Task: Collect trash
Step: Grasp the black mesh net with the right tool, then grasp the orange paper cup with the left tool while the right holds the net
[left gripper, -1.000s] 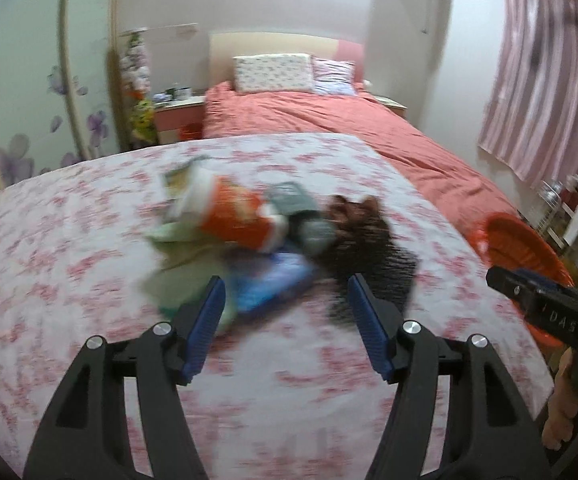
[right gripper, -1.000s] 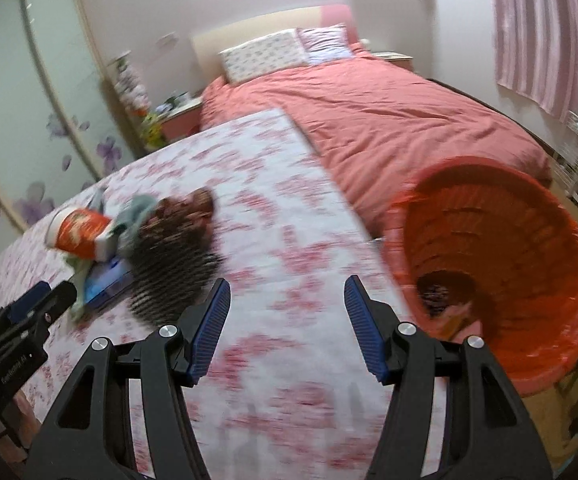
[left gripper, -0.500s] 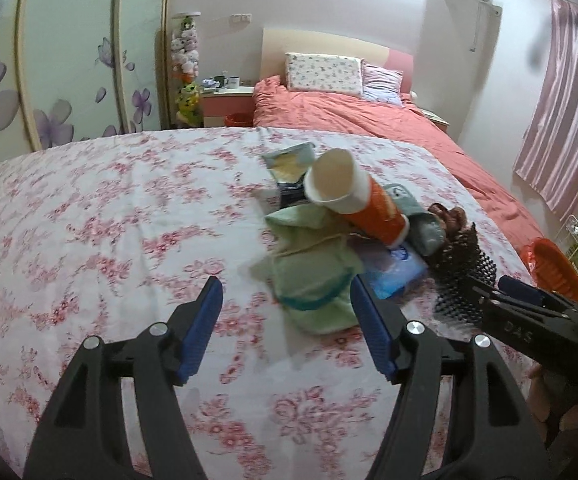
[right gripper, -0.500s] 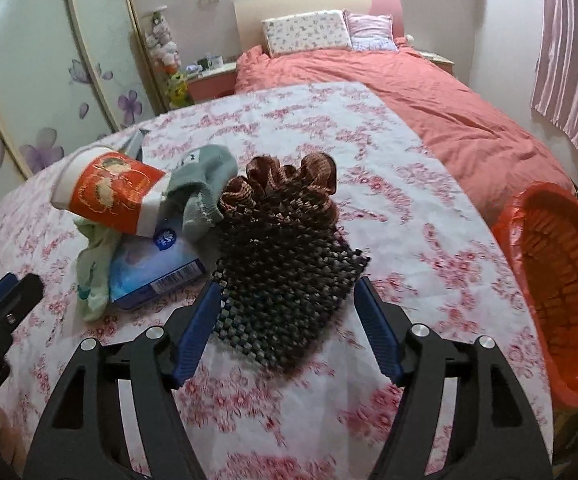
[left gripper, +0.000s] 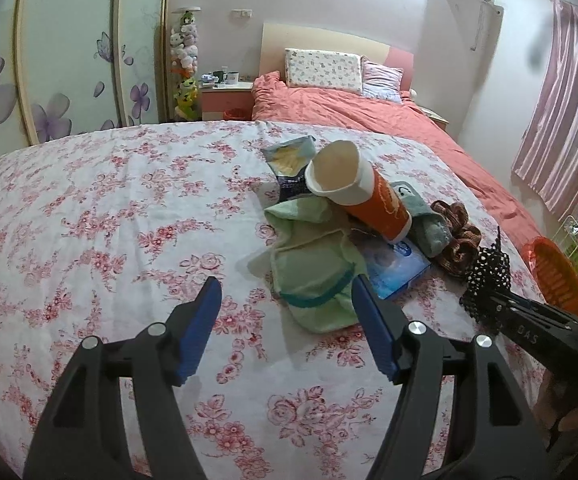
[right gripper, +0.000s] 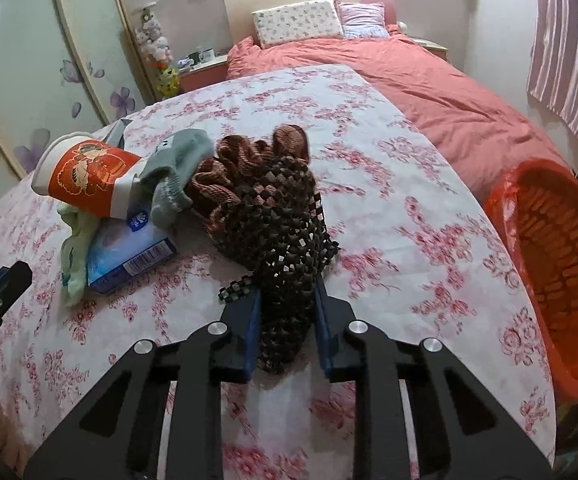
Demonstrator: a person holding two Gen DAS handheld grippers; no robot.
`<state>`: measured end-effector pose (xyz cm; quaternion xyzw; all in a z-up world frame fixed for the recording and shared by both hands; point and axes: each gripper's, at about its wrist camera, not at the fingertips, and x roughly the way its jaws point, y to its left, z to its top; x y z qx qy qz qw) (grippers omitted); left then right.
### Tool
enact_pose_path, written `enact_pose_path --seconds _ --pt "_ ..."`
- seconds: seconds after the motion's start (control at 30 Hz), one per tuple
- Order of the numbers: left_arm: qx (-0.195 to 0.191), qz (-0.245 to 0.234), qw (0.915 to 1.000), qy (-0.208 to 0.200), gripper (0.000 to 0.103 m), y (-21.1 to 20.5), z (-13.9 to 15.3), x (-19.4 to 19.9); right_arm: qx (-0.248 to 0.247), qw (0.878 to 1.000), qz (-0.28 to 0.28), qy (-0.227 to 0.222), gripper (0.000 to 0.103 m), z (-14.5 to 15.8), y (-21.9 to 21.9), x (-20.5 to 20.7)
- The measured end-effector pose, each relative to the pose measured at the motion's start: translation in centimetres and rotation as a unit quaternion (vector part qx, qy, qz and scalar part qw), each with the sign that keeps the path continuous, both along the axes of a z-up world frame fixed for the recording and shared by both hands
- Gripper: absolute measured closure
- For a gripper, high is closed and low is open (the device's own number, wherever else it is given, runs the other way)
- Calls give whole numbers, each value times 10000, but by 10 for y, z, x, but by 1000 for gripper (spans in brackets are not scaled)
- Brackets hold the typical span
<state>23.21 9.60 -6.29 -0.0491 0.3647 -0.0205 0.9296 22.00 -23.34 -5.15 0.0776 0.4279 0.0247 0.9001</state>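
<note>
A pile of trash lies on the floral sheet (left gripper: 109, 220): an orange paper cup (left gripper: 369, 196) on its side, a green cloth (left gripper: 313, 276), a blue packet (left gripper: 397, 264), a snack bag (left gripper: 289, 160), a grey-green sock (right gripper: 173, 168) and a brown scrunchie (right gripper: 245, 156). My left gripper (left gripper: 285, 284) is open, hovering over the near edge of the green cloth. To the right of the pile, my right gripper (right gripper: 285, 292) is closing its jaws, and the pads press on the near end of a black mesh piece (right gripper: 285, 232).
An orange basket (right gripper: 549, 240) lined with a red bag stands off the sheet's right edge. A bed with a coral duvet (right gripper: 429, 80) and pillows lies beyond. Wardrobe doors with purple flowers (left gripper: 49, 80) and a nightstand (left gripper: 225, 96) are at the left.
Both views swung from the basket side toward the pile. My right gripper went from wide open around the black mesh to closed on it. My left gripper settled over the green cloth.
</note>
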Motion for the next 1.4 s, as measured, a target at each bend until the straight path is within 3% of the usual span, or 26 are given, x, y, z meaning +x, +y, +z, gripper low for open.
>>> enact_pose_path --seconds 0.47,0.7,0.9,0.97,1.23,1.4 --pt "-45 -178 9995 -259 34 -22 22 11 -116 9987 -500 4 84 -3 -37 -8" --pt "83 -311 9990 -300 34 -34 33 41 -132 9989 -456 -36 84 -4 -39 -8" --pt "-36 -472 9988 -133 34 -35 31 72 -137 9991 -404 -38 84 -4 -40 -8" --pt "-23 -591 9982 -61 38 -38 29 77 -137 9991 -391 -39 84 -4 -40 -9" --pt "-358 -1122 9928 228 75 -48 18 76 -120 9992 -367 -41 84 -5 -41 -10" --pt "-475 -1467 9875 318 83 -57 11 66 -123 9992 -366 -41 84 -5 -41 -9"
